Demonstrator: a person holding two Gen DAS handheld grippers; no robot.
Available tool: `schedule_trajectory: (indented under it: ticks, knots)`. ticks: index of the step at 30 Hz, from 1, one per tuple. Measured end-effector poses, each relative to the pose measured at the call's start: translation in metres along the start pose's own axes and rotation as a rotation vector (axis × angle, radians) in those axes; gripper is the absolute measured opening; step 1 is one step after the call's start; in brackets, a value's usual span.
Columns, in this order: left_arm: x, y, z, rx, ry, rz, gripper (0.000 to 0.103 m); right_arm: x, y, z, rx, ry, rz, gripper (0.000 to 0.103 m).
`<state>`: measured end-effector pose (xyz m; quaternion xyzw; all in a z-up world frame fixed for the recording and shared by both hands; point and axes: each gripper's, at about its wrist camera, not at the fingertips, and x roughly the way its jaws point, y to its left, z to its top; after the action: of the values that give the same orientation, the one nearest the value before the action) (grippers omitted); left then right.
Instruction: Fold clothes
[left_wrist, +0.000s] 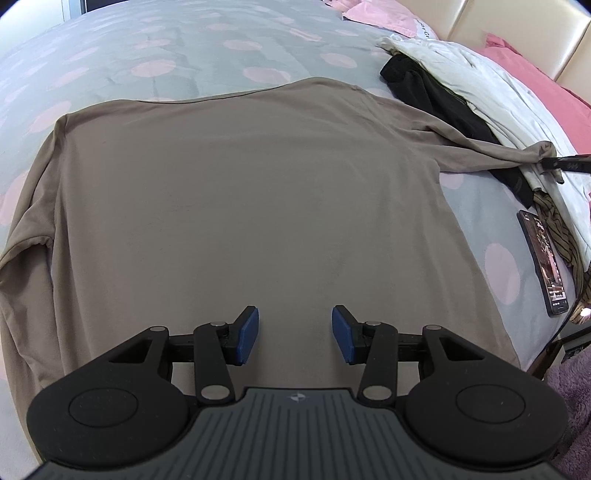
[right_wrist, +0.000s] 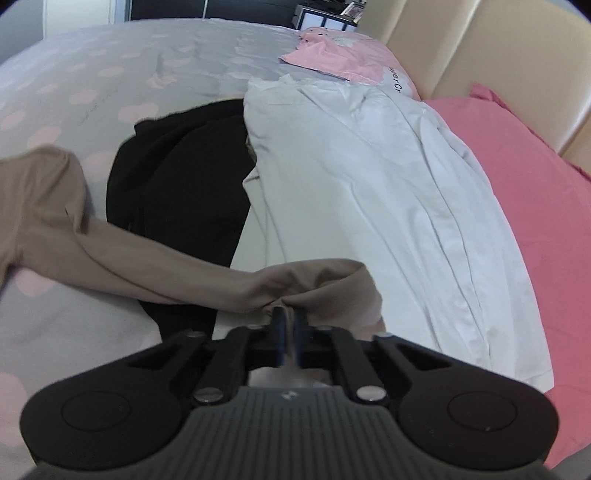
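Observation:
A taupe long-sleeved shirt (left_wrist: 236, 192) lies flat on the dotted bedspread (left_wrist: 155, 48). My left gripper (left_wrist: 295, 334) hovers over its lower middle, open, with nothing between its blue pads (left_wrist: 248, 332). The shirt's right sleeve (right_wrist: 155, 269) stretches out to the right across a black garment (right_wrist: 177, 184). My right gripper (right_wrist: 290, 328) is shut on the cuff of that sleeve (right_wrist: 325, 284), beside the white clothes. From the left wrist view the right gripper (left_wrist: 554, 162) shows small at the sleeve's end. The other sleeve (left_wrist: 26, 229) is bunched at the shirt's left side.
A white garment (right_wrist: 369, 192) and the black garment (left_wrist: 436, 96) lie piled to the right of the shirt. Pink pillows (right_wrist: 535, 206) rest against a beige headboard (right_wrist: 498, 55). A phone (left_wrist: 545, 258) and a striped cloth (left_wrist: 557, 221) lie near the bed's right edge.

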<state>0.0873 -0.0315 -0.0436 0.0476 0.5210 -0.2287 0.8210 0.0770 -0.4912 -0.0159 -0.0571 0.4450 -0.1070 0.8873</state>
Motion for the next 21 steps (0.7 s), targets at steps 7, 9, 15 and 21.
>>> schedule_trajectory:
  ticks: [7, 9, 15, 21]
  knots:
    - [0.004, -0.005, 0.001, 0.03, 0.011, -0.01, 0.042, -0.055, -0.038, 0.026, 0.171, -0.117, 0.03, 0.004]
    - [0.005, -0.006, 0.001, 0.03, 0.011, -0.008, 0.042, -0.064, -0.056, 0.028, 0.239, -0.143, -0.002, 0.003]
    - [0.007, -0.006, 0.0, 0.028, 0.018, 0.004, 0.042, -0.051, -0.105, 0.02, 0.464, -0.164, -0.1, 0.003]
    - [0.009, -0.006, 0.0, 0.034, 0.017, 0.013, 0.042, -0.015, -0.123, 0.01, 0.535, -0.124, -0.149, 0.003]
